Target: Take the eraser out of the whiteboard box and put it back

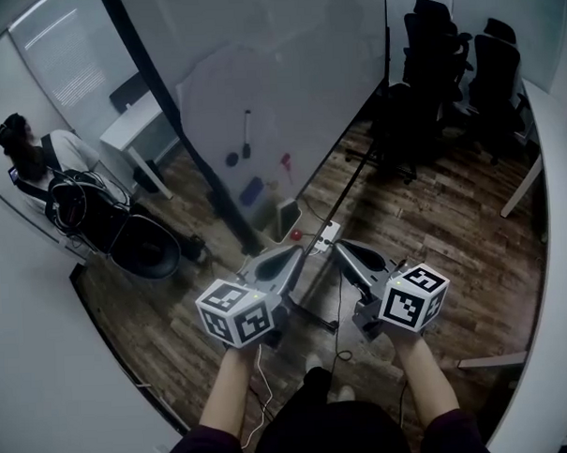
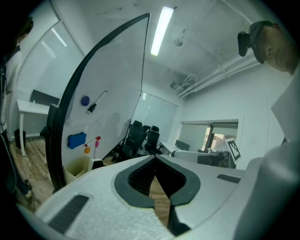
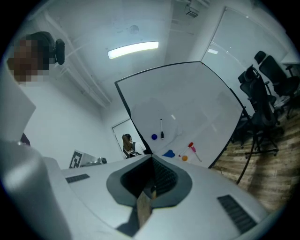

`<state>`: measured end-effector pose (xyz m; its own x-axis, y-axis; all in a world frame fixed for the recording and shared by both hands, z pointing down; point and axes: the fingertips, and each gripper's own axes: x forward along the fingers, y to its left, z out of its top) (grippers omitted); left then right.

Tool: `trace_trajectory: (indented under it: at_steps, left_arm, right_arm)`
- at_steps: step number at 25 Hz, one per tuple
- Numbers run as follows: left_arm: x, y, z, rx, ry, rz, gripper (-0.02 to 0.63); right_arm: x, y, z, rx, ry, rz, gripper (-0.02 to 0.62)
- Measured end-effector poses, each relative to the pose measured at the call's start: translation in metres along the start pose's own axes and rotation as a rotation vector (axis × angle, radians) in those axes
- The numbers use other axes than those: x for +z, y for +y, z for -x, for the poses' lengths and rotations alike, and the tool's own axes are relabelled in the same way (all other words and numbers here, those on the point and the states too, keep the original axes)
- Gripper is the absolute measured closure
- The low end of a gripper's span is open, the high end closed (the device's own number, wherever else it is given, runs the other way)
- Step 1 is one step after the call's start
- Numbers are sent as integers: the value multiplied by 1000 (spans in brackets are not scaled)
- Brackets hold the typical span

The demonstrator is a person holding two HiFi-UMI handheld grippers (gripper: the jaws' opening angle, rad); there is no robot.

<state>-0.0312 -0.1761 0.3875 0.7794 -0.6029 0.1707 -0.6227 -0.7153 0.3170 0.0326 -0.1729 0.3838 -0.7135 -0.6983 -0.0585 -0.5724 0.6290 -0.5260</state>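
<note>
A blue eraser [image 1: 252,190] clings low on the standing whiteboard [image 1: 286,70], above a small cream box [image 1: 288,214] at the board's foot. It also shows as the eraser [image 2: 77,140] over the box [image 2: 78,168] in the left gripper view, and as the eraser [image 3: 169,153] in the right gripper view. My left gripper [image 1: 300,249] and right gripper [image 1: 338,248] are side by side over the floor, pointing toward the board and well short of it. Both have their jaws together with nothing between them, as the left gripper [image 2: 154,157] and right gripper [image 3: 151,158] show close up.
A black marker [image 1: 247,133], a blue magnet [image 1: 232,159] and a red marker [image 1: 286,162] hang on the board. A power strip [image 1: 323,236] and cables lie on the wooden floor ahead. A seated person [image 1: 46,161] is left, black chairs [image 1: 455,63] back right, a white table [image 1: 555,171] right.
</note>
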Motion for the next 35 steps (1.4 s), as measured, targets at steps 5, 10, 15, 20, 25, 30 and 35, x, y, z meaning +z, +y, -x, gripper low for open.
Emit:
trace_trajectory:
  at_steps: [5,10,15,20,25,30,35]
  left_arm:
    - [7,34,-9,-14,5,11,601]
    - [11,60,-16,-41,19,25,601]
    - [15,75,-20,-74,33,36,601]
    - [19,88,-21,-95,41,34,601]
    - [17,97,-27,-89,48,43,601]
    - [17,110,-34,-46,38,62,601]
    - [14,116,-37,-18,35,74,601]
  right_arm:
    - [0,-12,-32,-17,2,-3,592]
    - [1,-21,-57,-47,0,-7,592]
    - [2,-28,-72,-80,-6,-7,592]
    - [4,-29,-84,-98,-23,-11,592]
    - [7,-39,-94,-98,-22,-19,592]
    - [8,-52,-104,-69,4,-27,592]
    - [8,-59,-111,-41,25,-32,592]
